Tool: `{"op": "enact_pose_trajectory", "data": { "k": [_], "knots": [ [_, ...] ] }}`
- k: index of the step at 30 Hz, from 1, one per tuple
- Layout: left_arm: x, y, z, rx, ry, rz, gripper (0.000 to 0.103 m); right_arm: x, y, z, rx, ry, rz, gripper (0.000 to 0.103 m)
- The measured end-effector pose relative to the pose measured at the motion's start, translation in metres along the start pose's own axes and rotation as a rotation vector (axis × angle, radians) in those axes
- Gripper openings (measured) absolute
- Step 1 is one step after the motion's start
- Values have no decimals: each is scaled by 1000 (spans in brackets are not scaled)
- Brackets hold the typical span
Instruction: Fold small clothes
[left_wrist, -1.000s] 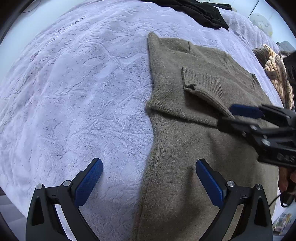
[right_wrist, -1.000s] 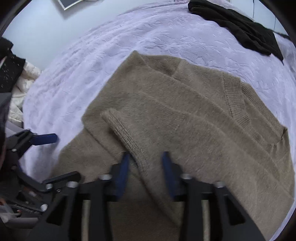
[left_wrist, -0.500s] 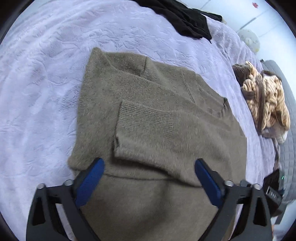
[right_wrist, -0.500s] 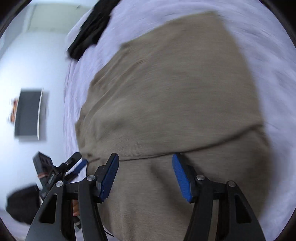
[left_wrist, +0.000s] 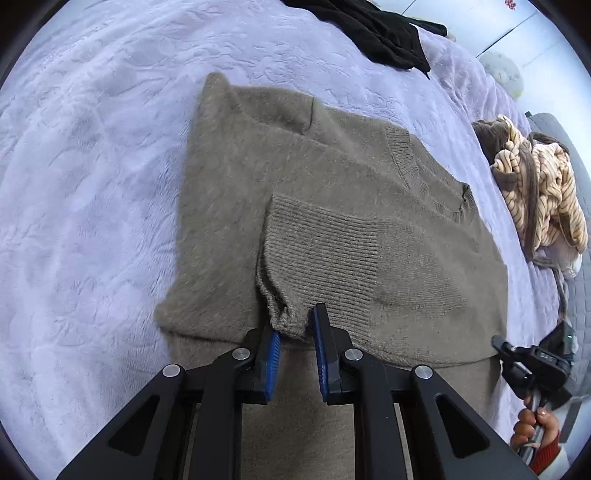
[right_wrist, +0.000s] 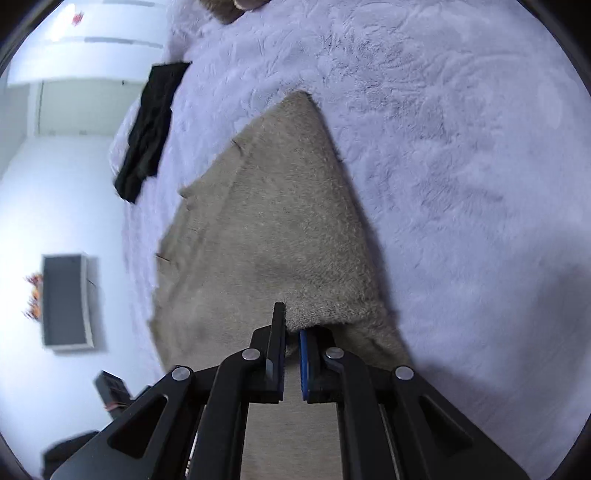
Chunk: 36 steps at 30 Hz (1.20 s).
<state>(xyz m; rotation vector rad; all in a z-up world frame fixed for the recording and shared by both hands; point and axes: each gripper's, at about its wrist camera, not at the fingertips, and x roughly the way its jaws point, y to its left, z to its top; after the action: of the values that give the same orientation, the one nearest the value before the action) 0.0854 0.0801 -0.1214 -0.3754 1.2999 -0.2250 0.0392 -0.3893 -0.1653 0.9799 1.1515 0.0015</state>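
Two grippers were at work on one olive-brown knitted sweater (left_wrist: 332, 206) that lay spread on a bed covered with a pale lilac plush blanket (left_wrist: 92, 166). The left gripper (left_wrist: 297, 336) pointed steeply down at the ribbed cuff (left_wrist: 321, 254) of a sleeve folded across the sweater's body; its jaws were closing, with a bunched corner of that cuff caught between the blue pads. In the right wrist view, the right gripper (right_wrist: 292, 334) had its jaws clenched on a folded edge of the same sweater (right_wrist: 266, 229), the knit pinched in the narrow gap between its pads. From that camera the garment ran away from the jaws as a long wedge, its far corner resting on the blanket (right_wrist: 461, 184).

At the right edge of the left wrist view, the right gripper's black body (left_wrist: 535, 363) showed beside the sweater's side edge, held by a hand (left_wrist: 532, 428) with a red sleeve just behind it.

Beyond the sweater, near the far side of the bed, lay a black garment (left_wrist: 376, 33), well apart from the knit. A brown and cream striped garment (left_wrist: 535, 184) sat crumpled at the bed's right side, near the sweater's neckline (left_wrist: 424, 170) but not touching it.
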Motion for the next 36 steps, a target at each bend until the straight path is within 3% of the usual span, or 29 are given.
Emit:
{"op": "enact_pose_trajectory", "data": {
  "k": [3,9,11,14,17,18,23,28,32,36],
  "knots": [
    [-8,4,-1,-15,-11,12,19,4,-14,0,55,23,45,7],
    [-19,5,-12,66,27,178,20,-2,-16,-8,70,37,40,12],
    [-22,6,-18,90,35,189,20,-7,-13,-12,57,42,25,18],
    [-26,4,-24,107,39,196,21,-13,-5,-21,23,46,8,41],
    [-28,1,-29,117,38,151,70,-18,4,-29,-12,55,-15,46],
    [-29,-4,-32,128,31,148,76,-16,8,-31,-23,60,-21,46],
    [-25,-21,-39,189,43,204,76,-14,21,-43,-67,85,-40,47],
    [-41,-20,-36,169,24,201,76,-12,34,-52,-135,100,-77,58],
    [-46,-8,-15,131,9,177,76,-14,42,-52,-193,90,-108,59],
    [-43,10,18,75,-20,115,76,-25,50,-34,-247,18,-98,59]
  ]
}}
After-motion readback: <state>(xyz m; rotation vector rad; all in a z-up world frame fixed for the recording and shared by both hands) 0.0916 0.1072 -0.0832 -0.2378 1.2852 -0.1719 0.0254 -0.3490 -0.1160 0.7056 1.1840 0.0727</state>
